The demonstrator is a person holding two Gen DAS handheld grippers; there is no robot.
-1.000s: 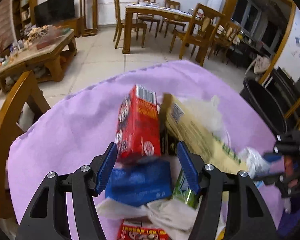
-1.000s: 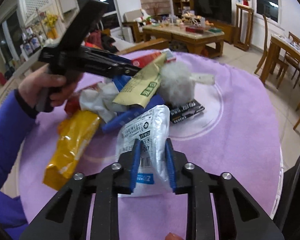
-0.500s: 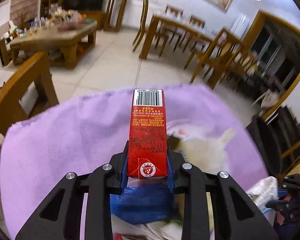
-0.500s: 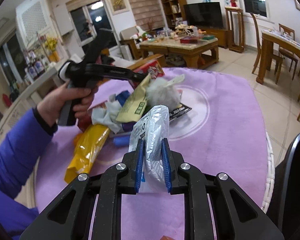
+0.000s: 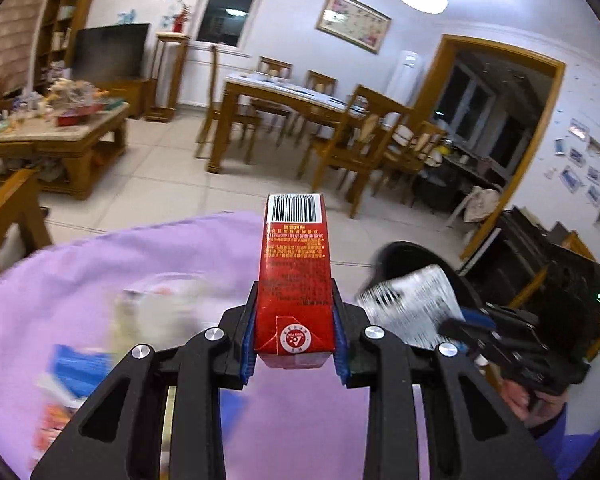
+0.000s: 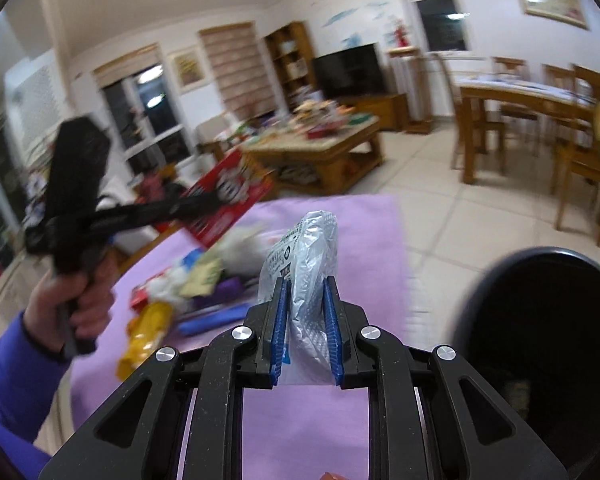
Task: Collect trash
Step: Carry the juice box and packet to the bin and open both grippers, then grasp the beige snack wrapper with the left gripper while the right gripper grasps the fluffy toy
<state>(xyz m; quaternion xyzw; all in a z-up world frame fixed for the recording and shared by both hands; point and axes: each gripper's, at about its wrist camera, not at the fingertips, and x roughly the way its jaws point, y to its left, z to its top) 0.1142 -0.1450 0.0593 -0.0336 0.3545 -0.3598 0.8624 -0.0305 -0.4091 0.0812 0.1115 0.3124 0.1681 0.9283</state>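
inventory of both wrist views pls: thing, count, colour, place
carton: 1, red, clamped in left gripper, barcode end away from the camera
wrapper: 1, silver-white, clamped in right gripper
bin: 1, black, beside the table, at right in the right wrist view
trash pile: several pieces, yellow, blue, white, red; blurred, on the tablecloth
tablecloth: 1, purple, under both grippers
coffee table: 1, wood, cluttered, far left
dining table: 1, wood, with chairs, far centre
TV: 1, black, back wall
left gripper: black, blue pads, shut on carton
right gripper: black, blue pads, shut on wrapper
hand: 1, purple sleeve, holding the left gripper's handle
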